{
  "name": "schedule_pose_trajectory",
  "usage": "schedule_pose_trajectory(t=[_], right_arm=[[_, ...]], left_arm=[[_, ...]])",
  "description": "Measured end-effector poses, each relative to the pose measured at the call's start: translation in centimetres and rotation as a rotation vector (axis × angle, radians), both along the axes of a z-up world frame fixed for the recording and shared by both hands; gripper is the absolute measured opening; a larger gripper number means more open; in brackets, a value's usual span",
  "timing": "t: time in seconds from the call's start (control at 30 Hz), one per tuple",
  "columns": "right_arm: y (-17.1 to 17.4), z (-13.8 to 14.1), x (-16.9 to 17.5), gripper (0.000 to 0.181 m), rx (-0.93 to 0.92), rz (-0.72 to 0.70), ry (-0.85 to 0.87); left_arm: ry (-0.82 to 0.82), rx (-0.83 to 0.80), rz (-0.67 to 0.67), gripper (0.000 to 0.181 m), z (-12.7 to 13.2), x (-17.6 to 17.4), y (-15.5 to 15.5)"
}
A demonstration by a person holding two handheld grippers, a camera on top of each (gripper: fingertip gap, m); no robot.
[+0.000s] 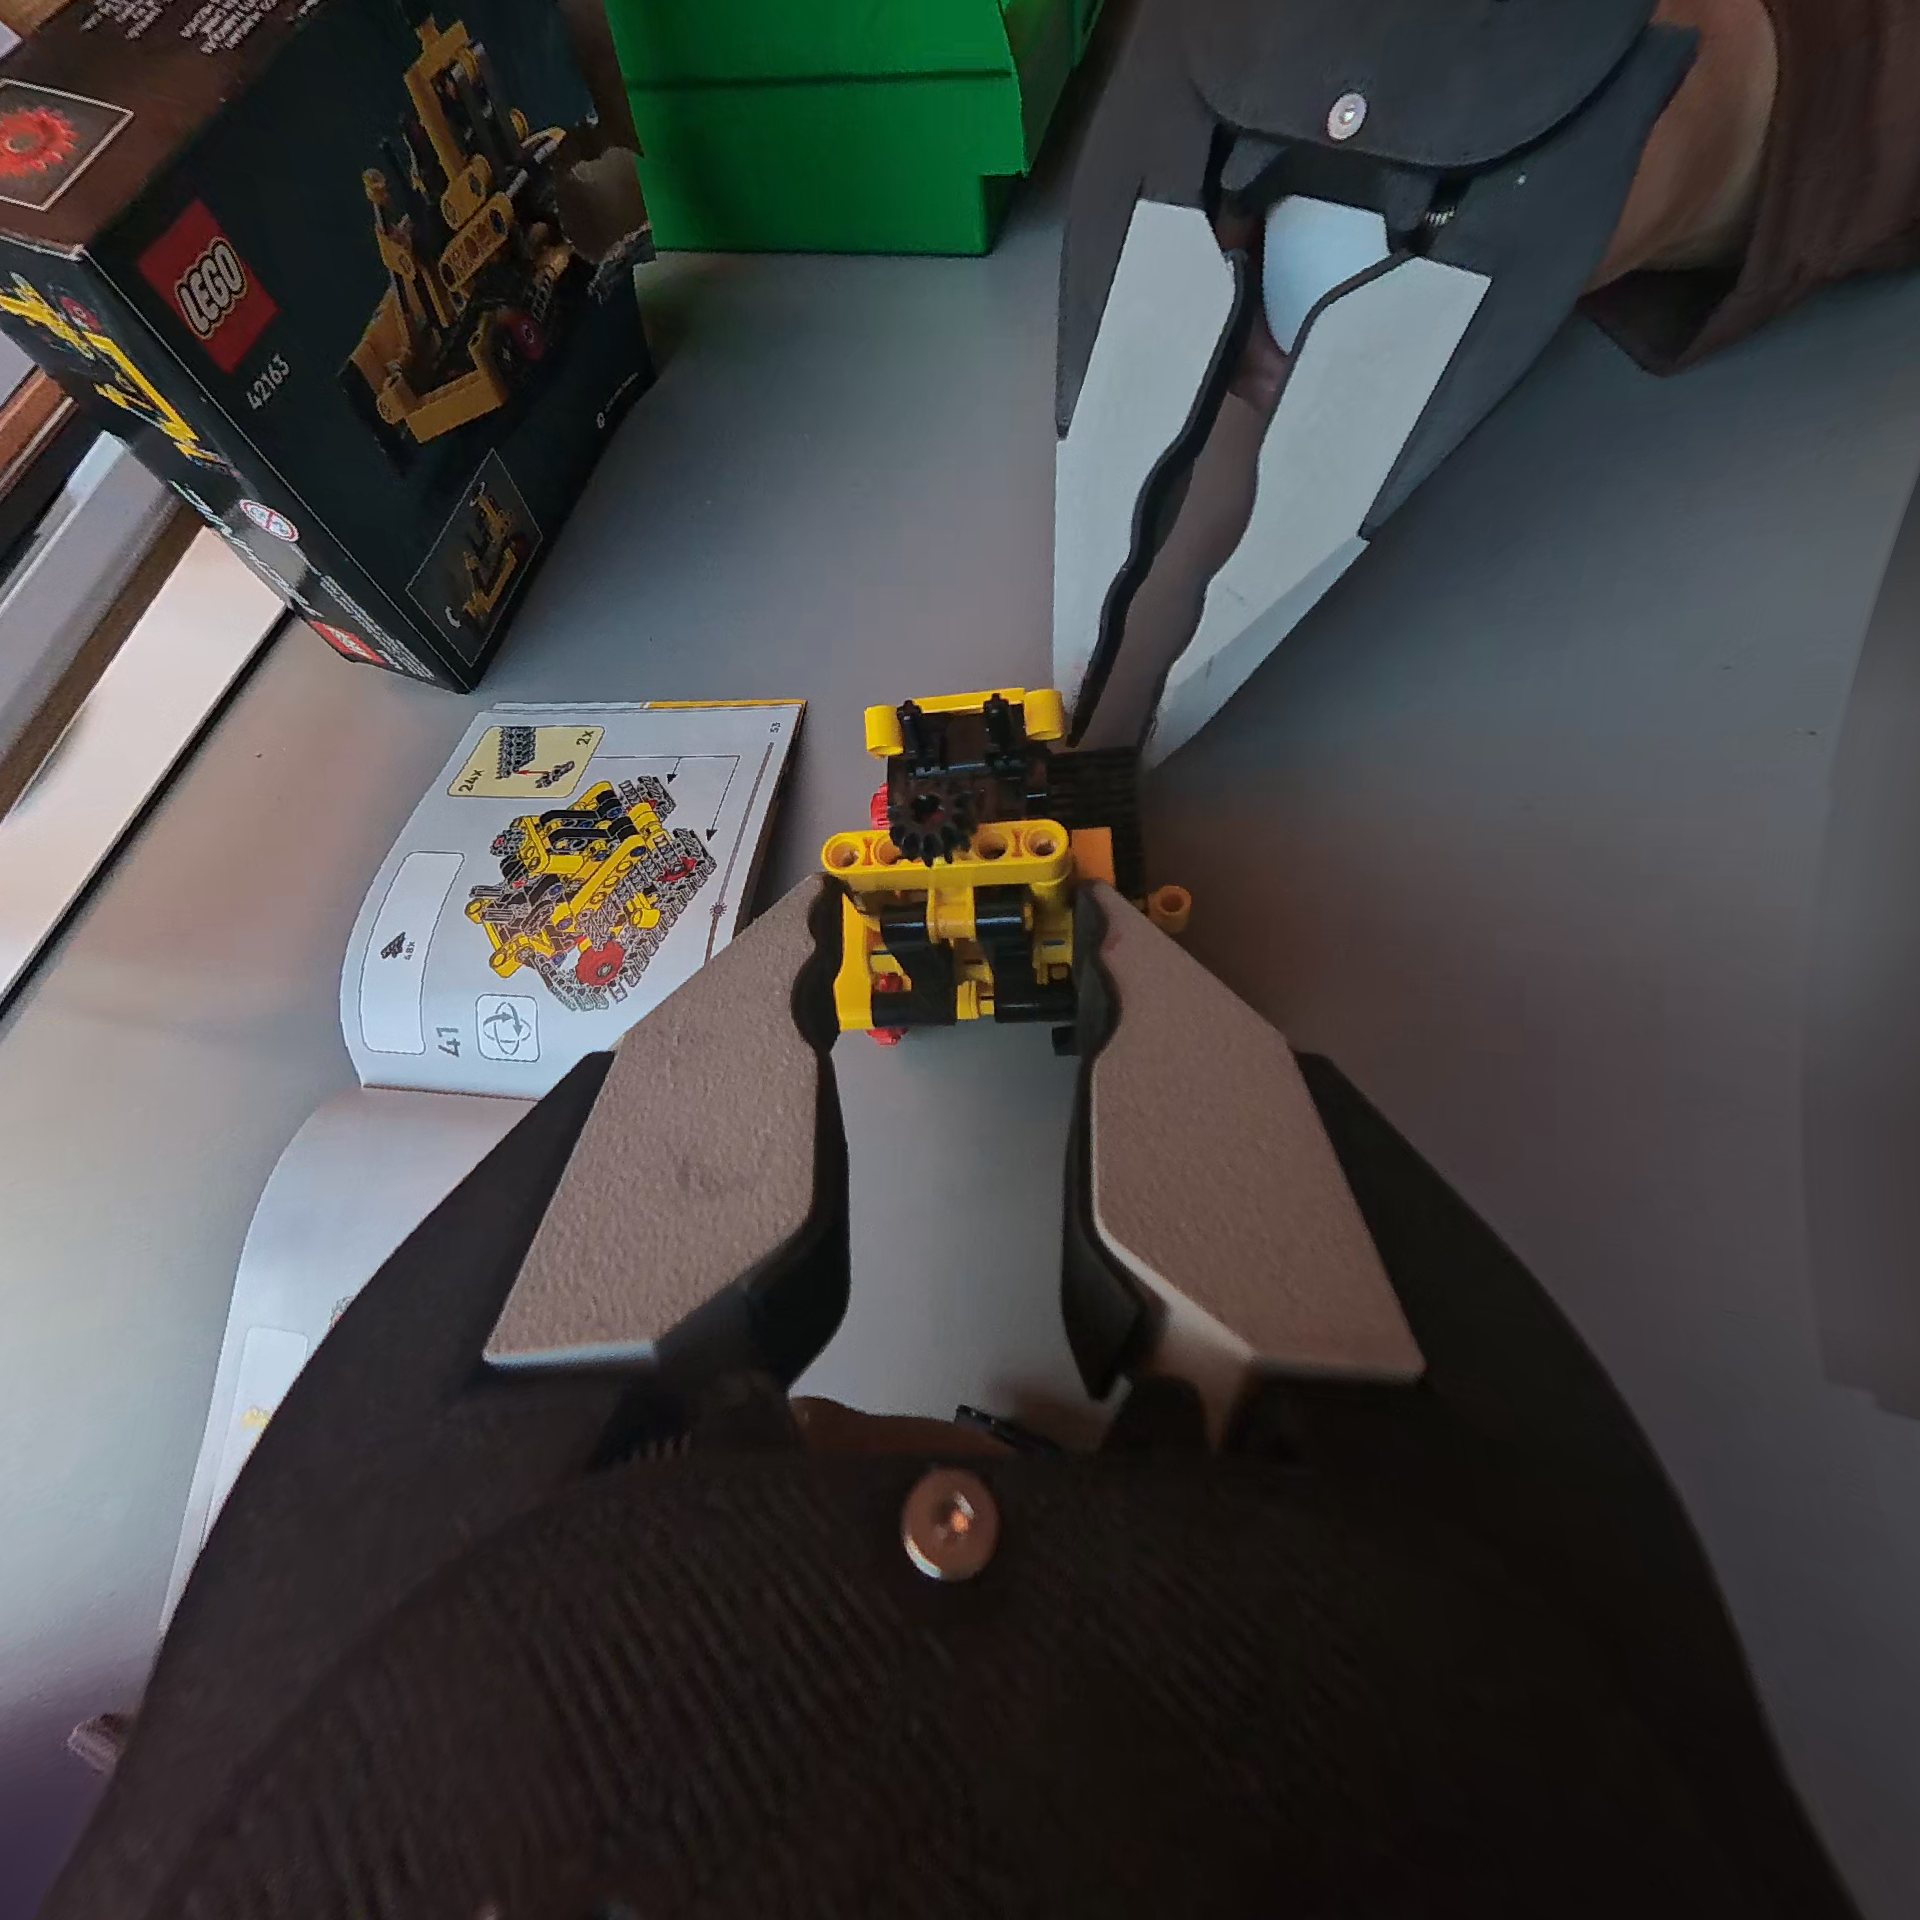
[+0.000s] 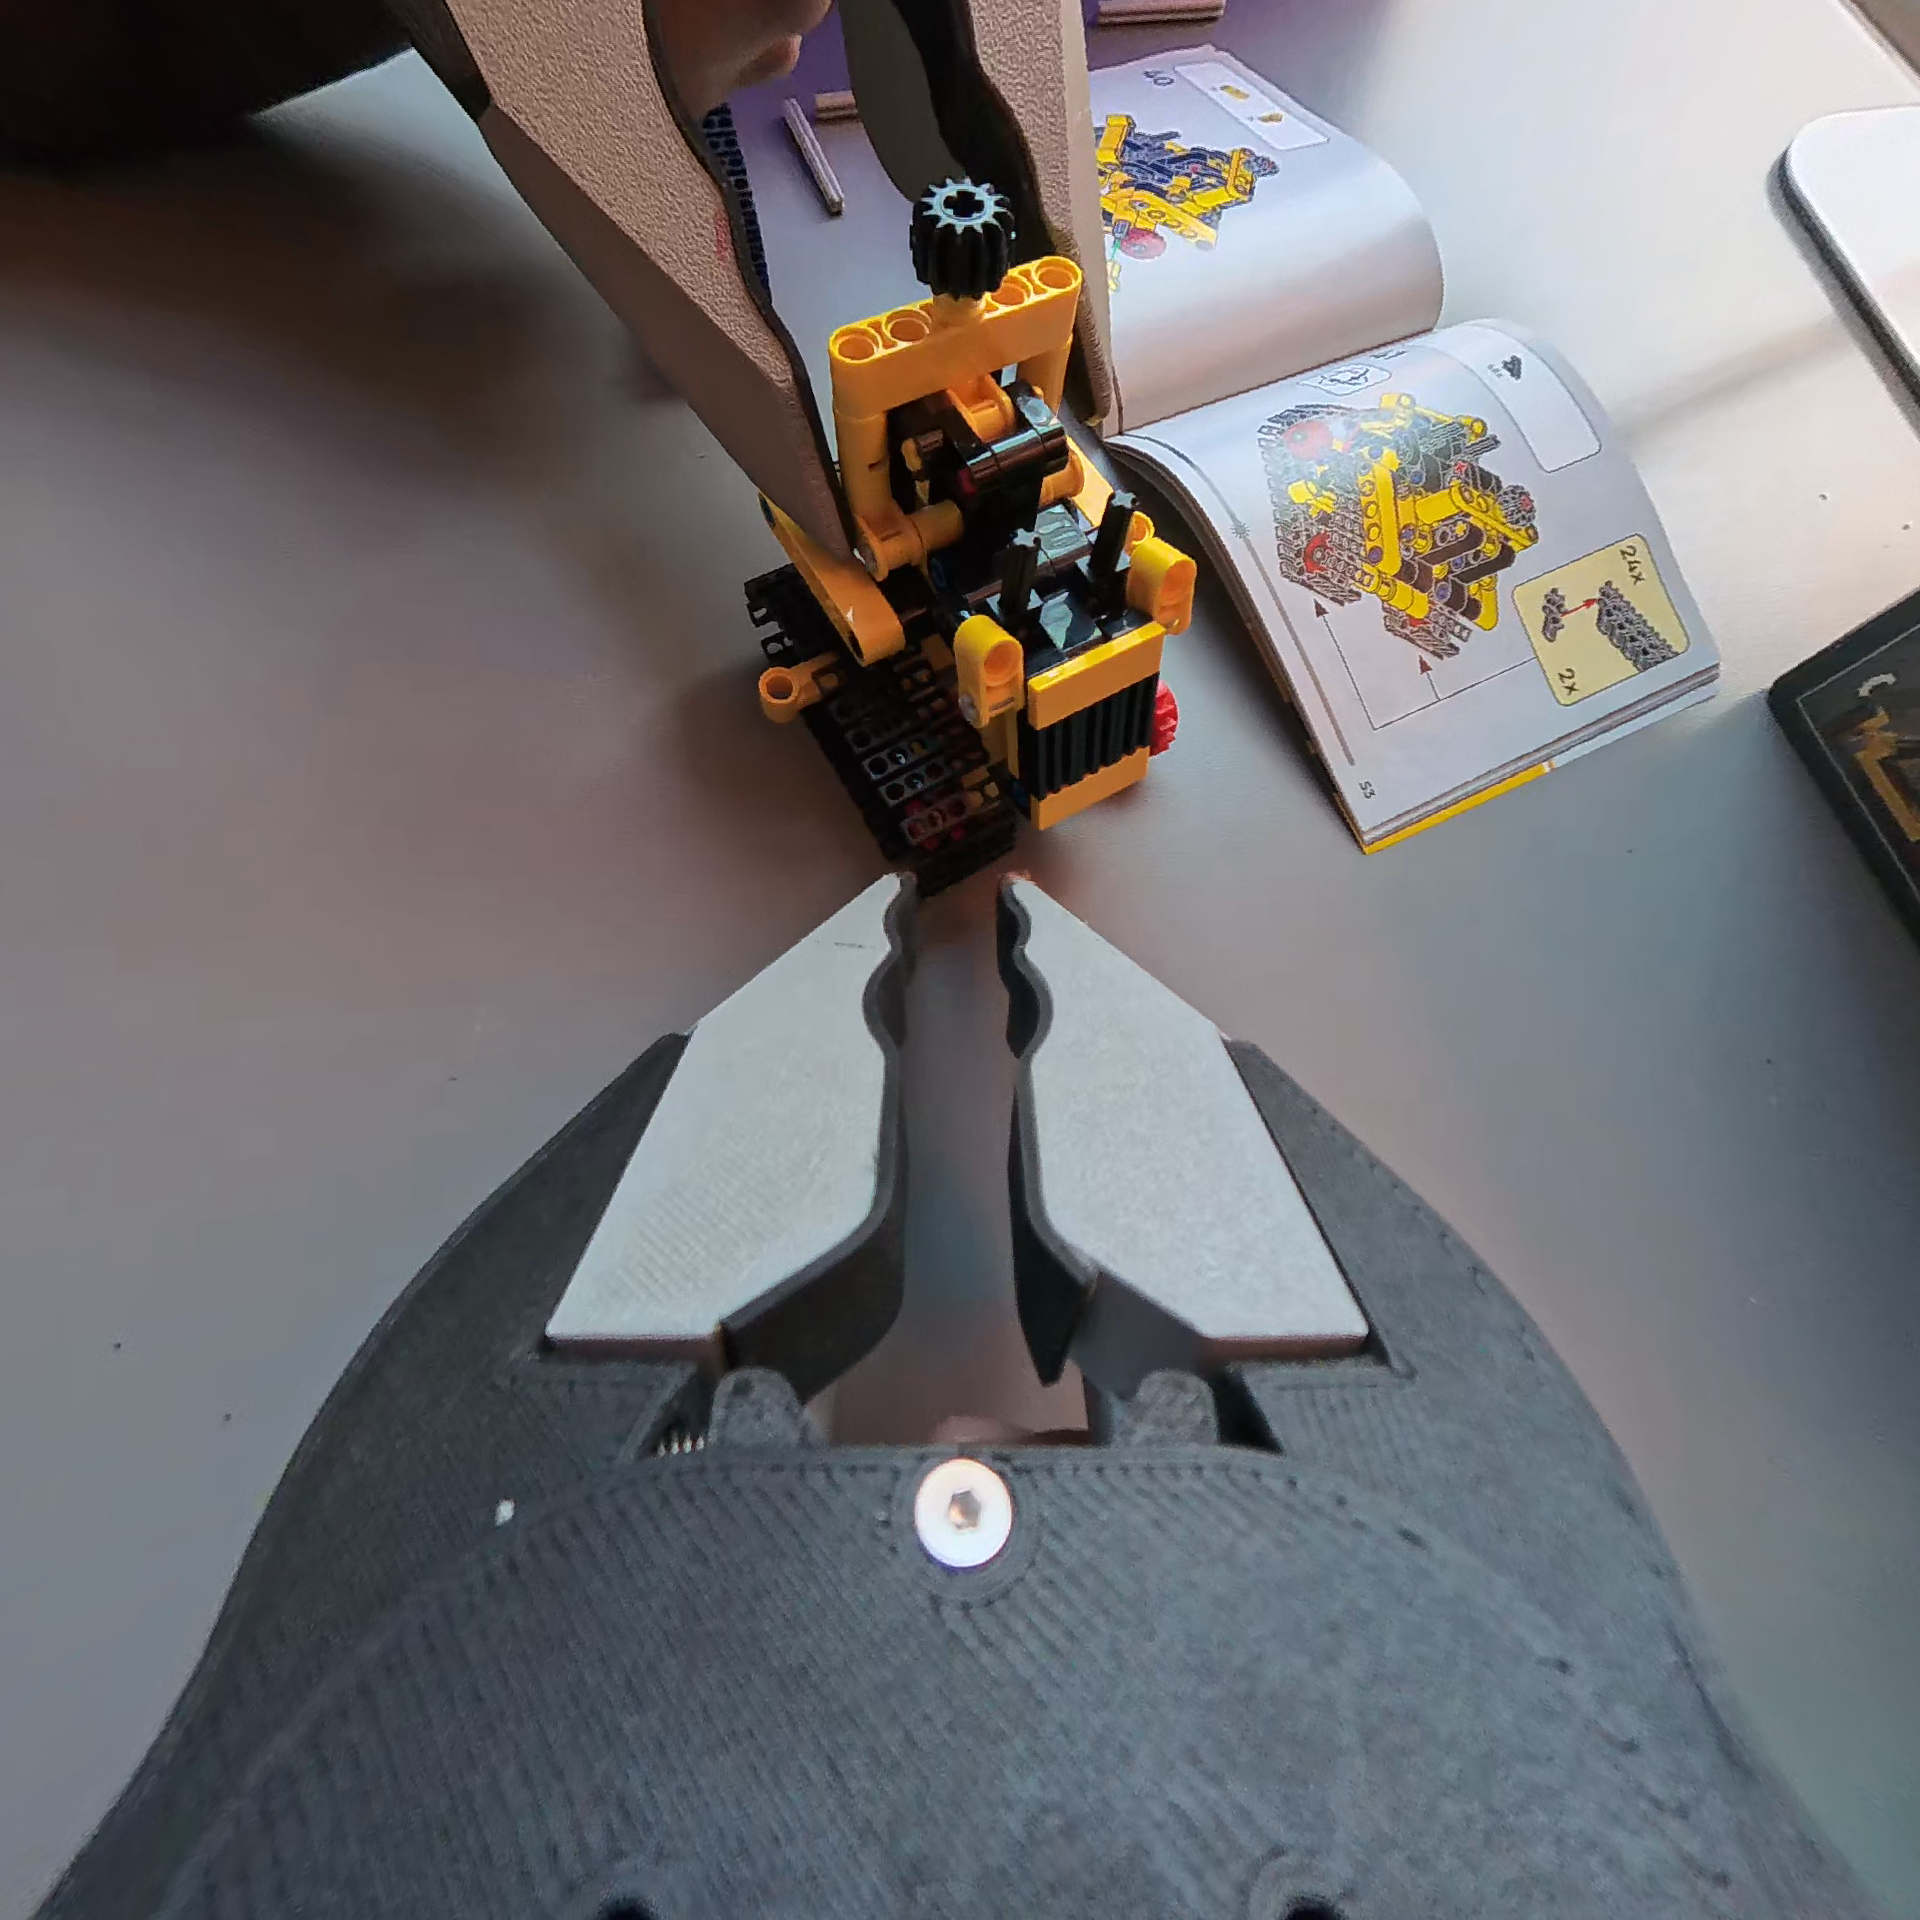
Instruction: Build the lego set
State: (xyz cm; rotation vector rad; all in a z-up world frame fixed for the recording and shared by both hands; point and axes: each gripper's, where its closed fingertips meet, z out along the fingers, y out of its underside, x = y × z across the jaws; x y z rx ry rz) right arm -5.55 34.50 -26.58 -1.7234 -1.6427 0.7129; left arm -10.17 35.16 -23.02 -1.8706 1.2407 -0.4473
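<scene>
A yellow and black lego bulldozer stands on the grey table. A black track runs along one side of it. A black gear sits on top. My left gripper is shut on the bulldozer's yellow frame, one finger on each side; its fingers also show in the right wrist view. My right gripper has a narrow gap between its jaws, and its tips are at the end of the track. I cannot tell whether it pinches the track. It also shows in the left wrist view.
An open instruction booklet lies beside the model, also in the right wrist view. The set's dark box and a green box stand behind it. A thin grey axle lies on the table. A brown sleeve is behind the right gripper. Tip to tip, the grippers are about 7 cm apart.
</scene>
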Motion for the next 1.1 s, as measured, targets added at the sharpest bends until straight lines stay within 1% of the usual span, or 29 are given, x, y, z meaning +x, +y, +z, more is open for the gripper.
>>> schedule_pose_trajectory(t=[0.23,0.37,0.7,0.97,1.1], right_arm=[[0.10,-0.32,-0.18,0.011,0.019,-0.013,-0.018],[-0.17,-0.36,-0.24,0.005,-0.006,-0.007,-0.020],[-0.19,-0.49,-0.28,0.004,-0.052,-0.019,-0.019],[-0.36,-0.60,-0.34,0.003,-0.148,-0.025,-0.011],[-0.58,-0.65,-0.38,0.003,-0.252,-0.030,-0.007]], left_arm=[[0.000,-0.004,0.004,0.041,-0.01,-0.01,0.01],[-0.005,-0.008,0.006,0.041,-0.02,-0.02,0.04],[-0.011,0.000,0.007,0.041,-0.01,0.01,0.00],[-0.022,0.001,0.009,0.041,-0.02,-0.01,-0.01],[-0.032,-0.004,0.010,0.041,-0.03,-0.08,0.00]])
